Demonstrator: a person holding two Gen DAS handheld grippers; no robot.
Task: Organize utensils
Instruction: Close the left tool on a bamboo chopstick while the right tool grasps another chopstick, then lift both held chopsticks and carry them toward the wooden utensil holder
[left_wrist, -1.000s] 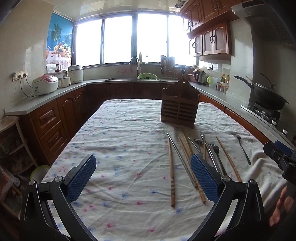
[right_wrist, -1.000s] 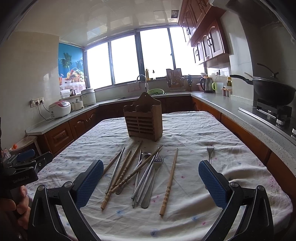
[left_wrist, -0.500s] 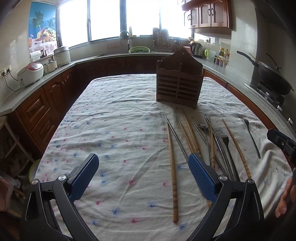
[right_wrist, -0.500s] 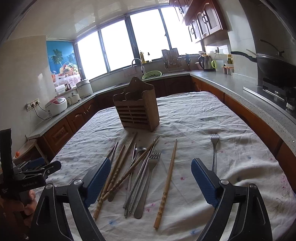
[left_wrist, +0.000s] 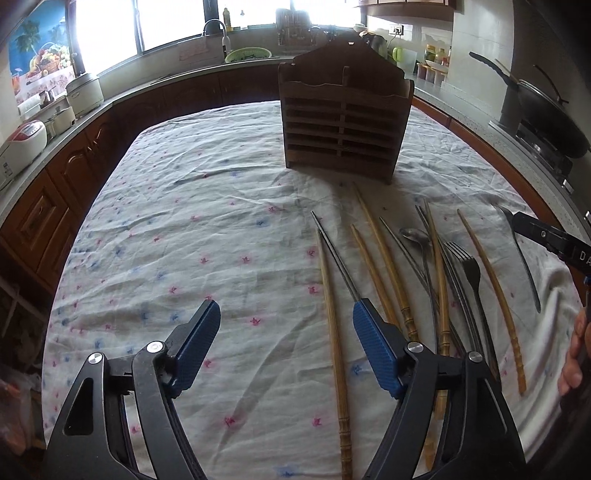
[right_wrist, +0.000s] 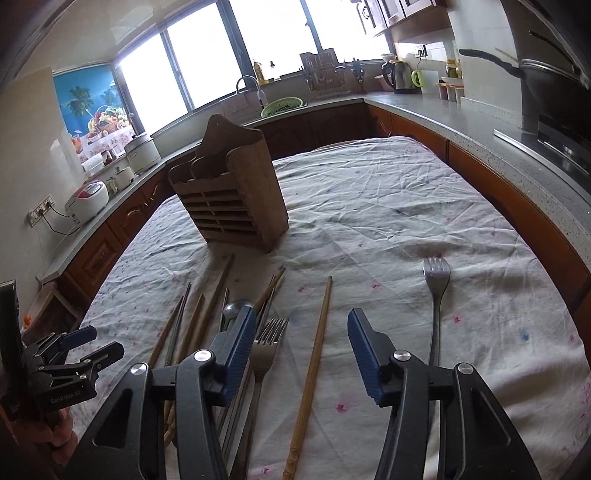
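Both grippers (left_wrist: 286, 347) (right_wrist: 301, 350) lower, narrower — seemingly nearer the utensils (left_wrist: 424, 266).

On the tabletop (right_wrist: 388, 206), chopsticks (right_wrist: 314, 354) and forks lie before the holder (right_wrist: 236, 199); one fork (right_wrist: 436, 288) lies apart, right.

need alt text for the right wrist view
An open right hand-held gripper hovers over a single wooden chopstick on a floral tablecloth. A lone fork lies to the right, a wooden utensil holder stands behind.
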